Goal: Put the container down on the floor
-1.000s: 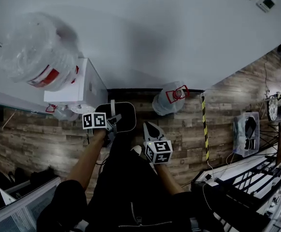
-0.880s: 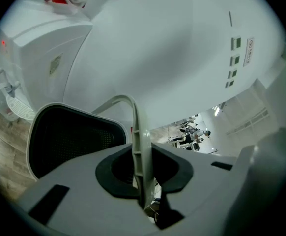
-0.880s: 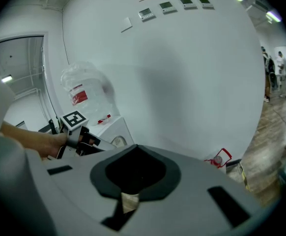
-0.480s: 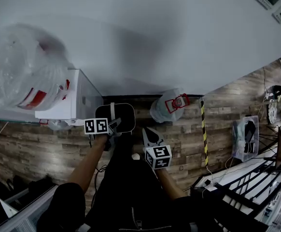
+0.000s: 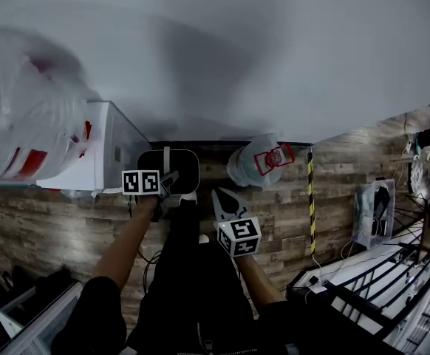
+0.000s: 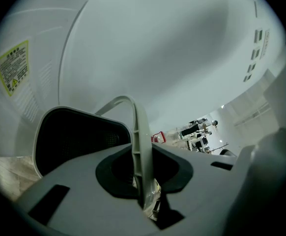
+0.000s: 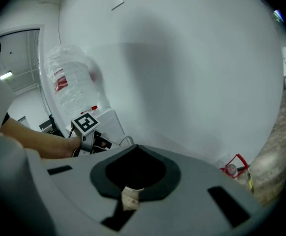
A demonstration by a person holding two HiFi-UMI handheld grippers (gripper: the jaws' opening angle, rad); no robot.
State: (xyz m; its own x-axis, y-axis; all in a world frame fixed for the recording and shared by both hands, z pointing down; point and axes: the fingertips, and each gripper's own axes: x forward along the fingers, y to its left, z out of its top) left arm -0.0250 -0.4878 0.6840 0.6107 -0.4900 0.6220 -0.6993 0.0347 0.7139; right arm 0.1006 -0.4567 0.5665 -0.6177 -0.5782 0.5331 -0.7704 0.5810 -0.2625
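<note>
The container (image 5: 168, 170) is a black bin with a light rim and a thin grey bail handle (image 6: 141, 146). It hangs over the wooden floor (image 5: 67, 224), just in front of my legs by the wall. My left gripper (image 5: 172, 181) is shut on that handle, which runs up between its jaws in the left gripper view, with the bin's dark inside (image 6: 76, 136) beyond. My right gripper (image 5: 224, 197) hovers to the right of the bin, apart from it, shut with nothing in it (image 7: 130, 193).
A white water dispenser (image 5: 100, 150) carrying a plastic-wrapped bottle (image 5: 23, 117) stands left of the bin. A second large bottle (image 5: 256, 163) lies on the floor at the right. A yellow-black tape strip (image 5: 311, 198), a clear box (image 5: 370, 213) and racks lie further right.
The head view has swung so the dispenser and its bottle slid left. The bin stays hanging from my left gripper; both grippers keep about the same places.
</note>
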